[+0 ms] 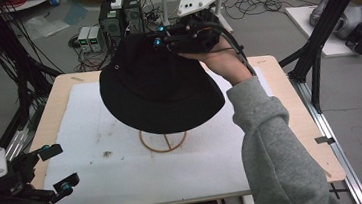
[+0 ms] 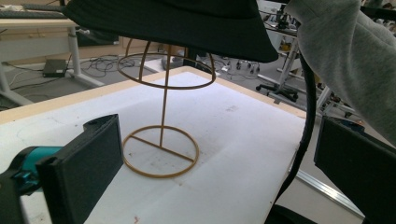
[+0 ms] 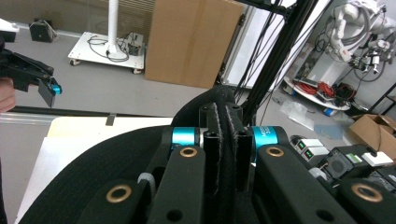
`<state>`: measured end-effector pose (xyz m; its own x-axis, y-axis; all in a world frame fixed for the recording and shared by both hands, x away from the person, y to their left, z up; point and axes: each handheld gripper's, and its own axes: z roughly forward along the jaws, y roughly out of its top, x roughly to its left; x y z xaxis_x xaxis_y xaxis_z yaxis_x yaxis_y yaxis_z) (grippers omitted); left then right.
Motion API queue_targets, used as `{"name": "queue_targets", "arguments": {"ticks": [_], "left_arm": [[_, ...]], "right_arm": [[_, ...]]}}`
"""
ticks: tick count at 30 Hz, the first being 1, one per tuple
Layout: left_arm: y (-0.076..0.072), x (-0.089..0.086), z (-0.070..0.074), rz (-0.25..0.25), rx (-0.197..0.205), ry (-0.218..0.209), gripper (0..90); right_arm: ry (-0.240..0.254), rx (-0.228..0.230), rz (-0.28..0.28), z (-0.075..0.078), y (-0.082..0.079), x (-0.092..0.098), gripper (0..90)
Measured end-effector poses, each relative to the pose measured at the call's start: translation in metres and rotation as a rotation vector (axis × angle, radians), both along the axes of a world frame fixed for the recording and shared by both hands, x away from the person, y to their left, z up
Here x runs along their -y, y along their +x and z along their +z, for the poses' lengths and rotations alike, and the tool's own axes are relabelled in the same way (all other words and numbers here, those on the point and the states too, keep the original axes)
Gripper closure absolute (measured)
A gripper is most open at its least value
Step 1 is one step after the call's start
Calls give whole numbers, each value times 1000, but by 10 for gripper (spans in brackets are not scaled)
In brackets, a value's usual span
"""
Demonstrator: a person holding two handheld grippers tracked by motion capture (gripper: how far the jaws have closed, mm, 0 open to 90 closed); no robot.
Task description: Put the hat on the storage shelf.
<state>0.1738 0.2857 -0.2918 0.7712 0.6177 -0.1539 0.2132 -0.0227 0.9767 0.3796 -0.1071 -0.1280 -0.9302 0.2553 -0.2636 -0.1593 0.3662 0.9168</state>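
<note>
In the upper middle of the high view, the right claw [image 1: 158, 36] pinches the crown of a black bucket hat [image 1: 157, 86]; the right gripper view shows its jaws pressed together on a fold of the fabric. The hat hangs in the air, tilted, over a gold wire hat stand [image 1: 164, 140] whose ring base rests on the white mat of the surface [image 1: 100, 175]. In the left gripper view, near the top of the frame, the brim sits just above the stand's wire dome [image 2: 166, 70], seemingly not yet settled on it, though the contact point is hidden. The left claw [image 1: 57, 166] waits at the lower left of the high view, jaws spread and holding nothing, well apart from the hat. Judging from this, the hat is lifted and roughly lined up; lowering it squarely onto the dome and letting go are left.
</note>
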Motion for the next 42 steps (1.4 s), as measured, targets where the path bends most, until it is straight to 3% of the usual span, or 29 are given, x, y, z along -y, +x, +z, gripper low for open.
{"name": "queue_targets", "arguments": {"ticks": [9,31,42], "left_arm": [[-2,-1,0,4,-2,6,17],[2,2,-2,-4,-12,14,17],[4,4,-3,-6,-16,15,17]], "right_arm": [[-28,-25,0,-20,8,-16,874],[-52,-114,-3,-66,15,-27,873],[-40,-105,-12,-67,15,-25,867]]}}
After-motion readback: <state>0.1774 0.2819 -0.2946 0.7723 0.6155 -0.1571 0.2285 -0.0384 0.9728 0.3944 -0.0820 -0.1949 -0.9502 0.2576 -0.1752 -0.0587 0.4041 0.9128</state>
